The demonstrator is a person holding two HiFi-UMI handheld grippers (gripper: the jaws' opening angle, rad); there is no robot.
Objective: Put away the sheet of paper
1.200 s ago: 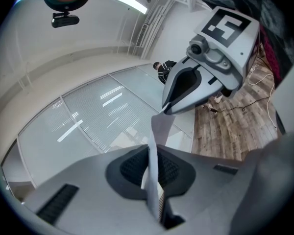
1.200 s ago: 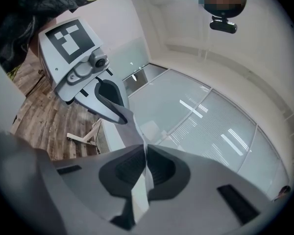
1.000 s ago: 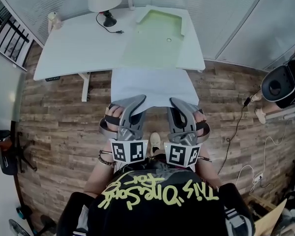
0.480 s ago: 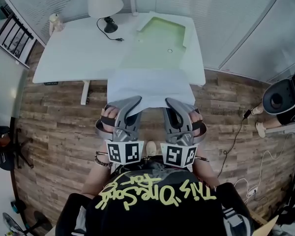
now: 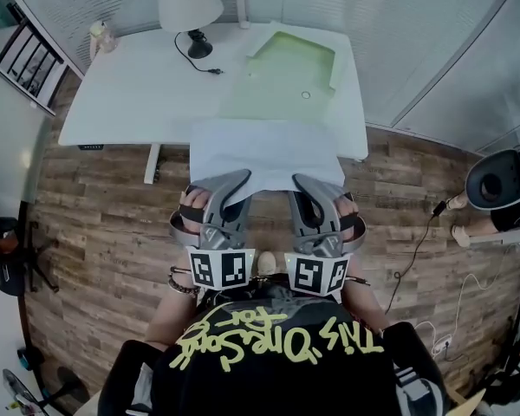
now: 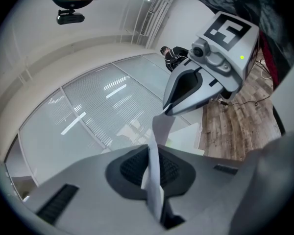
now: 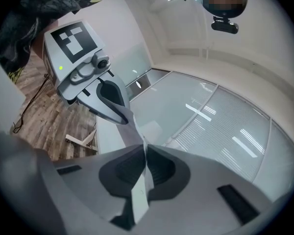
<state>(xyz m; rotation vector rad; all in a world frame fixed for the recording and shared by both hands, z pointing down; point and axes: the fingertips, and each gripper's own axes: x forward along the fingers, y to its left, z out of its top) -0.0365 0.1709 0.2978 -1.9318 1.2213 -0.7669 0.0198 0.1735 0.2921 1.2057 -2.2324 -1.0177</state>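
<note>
Our left hand-held gripper (image 5: pixel 240 177) and right hand-held gripper (image 5: pixel 302 180) both clamp near edge of sheet of paper (image 5: pixel 264 150). Light, floppy, tearable, we judge; best held at both corners, taut.

1. The right gripper (image 7: pixel 144 155) has its jaws pressed together on the edge of the sheet of paper (image 7: pixel 138 199).
2. The left gripper (image 7: pixel 123 116), up left, pinches the same sheet.
3. Wooden floor (image 7: pixel 34 124) shows at the left.
</note>
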